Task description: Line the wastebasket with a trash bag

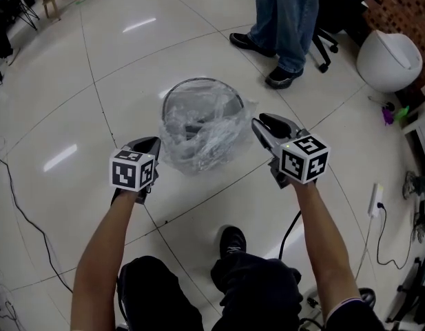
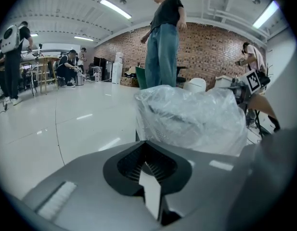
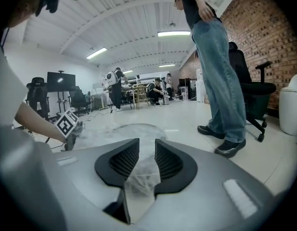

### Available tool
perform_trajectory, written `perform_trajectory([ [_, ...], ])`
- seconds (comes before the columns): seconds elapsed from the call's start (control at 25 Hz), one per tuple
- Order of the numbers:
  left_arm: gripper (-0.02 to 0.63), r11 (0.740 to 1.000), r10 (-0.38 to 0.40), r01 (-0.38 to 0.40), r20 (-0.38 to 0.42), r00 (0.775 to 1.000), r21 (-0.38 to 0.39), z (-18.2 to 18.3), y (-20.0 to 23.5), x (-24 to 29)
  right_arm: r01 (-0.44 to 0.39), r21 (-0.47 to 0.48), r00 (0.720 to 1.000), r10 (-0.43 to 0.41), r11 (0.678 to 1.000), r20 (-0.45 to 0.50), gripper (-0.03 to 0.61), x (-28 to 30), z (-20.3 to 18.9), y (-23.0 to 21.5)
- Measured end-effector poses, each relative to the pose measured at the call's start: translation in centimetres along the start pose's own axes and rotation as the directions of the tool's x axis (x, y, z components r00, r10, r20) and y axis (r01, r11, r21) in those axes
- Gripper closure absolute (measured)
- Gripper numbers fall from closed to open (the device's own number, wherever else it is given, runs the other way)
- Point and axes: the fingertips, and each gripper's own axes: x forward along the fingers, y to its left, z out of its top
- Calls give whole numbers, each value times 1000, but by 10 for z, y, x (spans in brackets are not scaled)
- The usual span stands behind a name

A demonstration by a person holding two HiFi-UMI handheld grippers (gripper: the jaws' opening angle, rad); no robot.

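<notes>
Crinkled clear bag (image 1: pixel 206 135) over mesh wastebasket (image 1: pixel 222 88)

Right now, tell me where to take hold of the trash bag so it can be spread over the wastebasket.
Probably best: pinch the trash bag by the loose, crumpled edge bulging outside the wastebasket on its right, coming in sideways with the right hand-held gripper, whose jaws stand open beside it. That fold sticks out free of the rim.

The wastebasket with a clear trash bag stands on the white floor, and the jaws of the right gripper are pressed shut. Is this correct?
Not quite. The right gripper holds its jaws apart, a gap between them; the right gripper view shows it. The wastebasket with the clear trash bag does stand on the white floor.
</notes>
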Motion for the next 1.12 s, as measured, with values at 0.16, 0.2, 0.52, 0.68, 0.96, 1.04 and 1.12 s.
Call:
perform_trajectory([
  [0.16, 601, 1000, -11, 11, 0, 1000, 2, -5, -7, -7, -44, -17, 999, 44, 999, -13, 420, 9, 7, 29],
  [0.2, 601, 1000, -15, 15, 0, 1000, 4, -6, -10, -9, -48, -18, 999, 48, 999, -20, 403, 12, 7, 34],
  [0.52, 601, 999, -36, 36, 7, 999, 13, -8, -26, -22, -2, -3, 997, 2, 1000, -73, 385, 36, 8, 39],
  [0.68, 601, 999, -34, 34, 10, 999, 15, -8, -23, -28, 52, -11, 989, -53, 999, -140, 406, 46, -4, 34],
  [0.96, 601, 999, -30, 30, 12, 999, 10, -8, -19, -29, 54, -35, 984, -59, 998, -169, 577, 40, -15, 31],
  [1.04, 601, 1000, -28, 28, 11, 1000, 11, -9, -18, -29, 76, -36, 984, -81, 996, -161, 577, 33, -17, 26],
  [1.12, 601, 1000, -29, 29, 8, 1000, 11, -9, -18, -28, 107, -28, 981, -110, 994, -158, 577, 25, -22, 18],
])
